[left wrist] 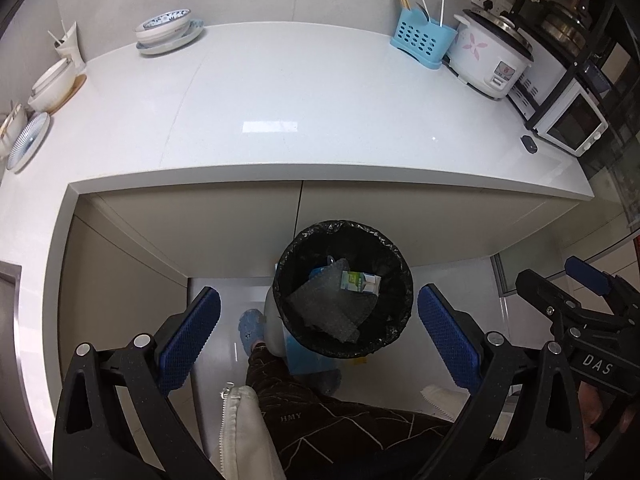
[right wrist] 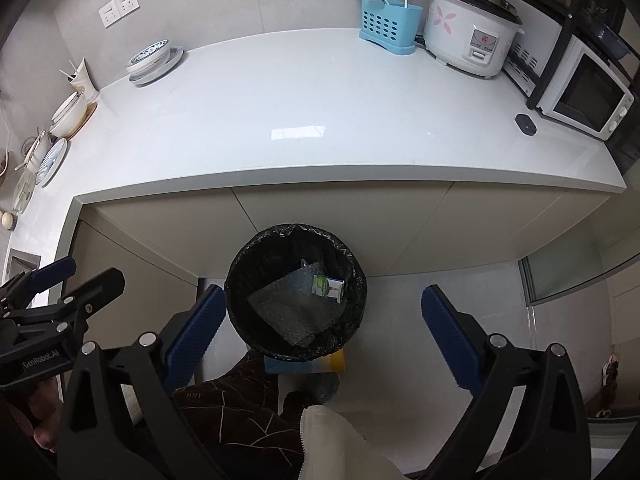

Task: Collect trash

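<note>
A round bin with a black liner (left wrist: 343, 289) (right wrist: 295, 292) stands on the floor in front of the cabinet. Inside it lie a sheet of bubble wrap (left wrist: 328, 304) (right wrist: 294, 308) and a small green-and-white carton (left wrist: 360, 282) (right wrist: 329, 286). My left gripper (left wrist: 320, 320) hangs above the bin, open, with nothing between its blue pads. My right gripper (right wrist: 320, 320) is also above the bin, open and empty. Each gripper shows at the edge of the other's view, the right one (left wrist: 580, 304) and the left one (right wrist: 60, 292).
A white counter (left wrist: 300, 112) runs above the bin, with bowls and plates (left wrist: 168, 32) at the left, a blue utensil basket (left wrist: 422, 44), a rice cooker (left wrist: 492, 56) and a toaster oven (left wrist: 572, 124) at the right. A person's legs and shoes (left wrist: 252, 326) are beside the bin.
</note>
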Action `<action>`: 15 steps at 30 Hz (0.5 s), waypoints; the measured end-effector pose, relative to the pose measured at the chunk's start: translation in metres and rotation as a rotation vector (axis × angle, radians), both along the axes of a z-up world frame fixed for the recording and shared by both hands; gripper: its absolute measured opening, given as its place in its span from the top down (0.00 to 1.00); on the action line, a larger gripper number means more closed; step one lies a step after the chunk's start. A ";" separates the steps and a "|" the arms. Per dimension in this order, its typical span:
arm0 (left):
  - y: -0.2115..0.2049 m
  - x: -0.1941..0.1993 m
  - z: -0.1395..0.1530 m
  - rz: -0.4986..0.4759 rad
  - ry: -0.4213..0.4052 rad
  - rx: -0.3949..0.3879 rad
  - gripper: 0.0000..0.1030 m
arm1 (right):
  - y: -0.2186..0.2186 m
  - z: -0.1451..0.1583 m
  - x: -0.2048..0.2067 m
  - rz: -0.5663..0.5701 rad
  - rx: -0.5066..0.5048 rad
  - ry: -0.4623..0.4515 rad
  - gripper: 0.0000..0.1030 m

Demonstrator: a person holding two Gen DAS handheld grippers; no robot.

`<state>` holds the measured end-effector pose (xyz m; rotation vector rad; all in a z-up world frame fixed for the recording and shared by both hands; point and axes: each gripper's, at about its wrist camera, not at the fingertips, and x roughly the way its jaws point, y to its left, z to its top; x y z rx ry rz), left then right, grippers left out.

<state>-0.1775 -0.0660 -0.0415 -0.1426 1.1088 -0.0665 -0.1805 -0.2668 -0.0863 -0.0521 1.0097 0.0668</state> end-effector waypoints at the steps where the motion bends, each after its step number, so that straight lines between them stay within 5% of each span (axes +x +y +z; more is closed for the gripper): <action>1: 0.000 0.000 0.000 0.001 0.001 0.000 0.06 | 0.000 0.000 0.001 -0.001 0.001 0.000 0.09; 15: -0.004 -0.001 -0.001 0.002 0.006 0.018 0.06 | 0.000 -0.003 0.002 0.004 -0.005 0.015 0.09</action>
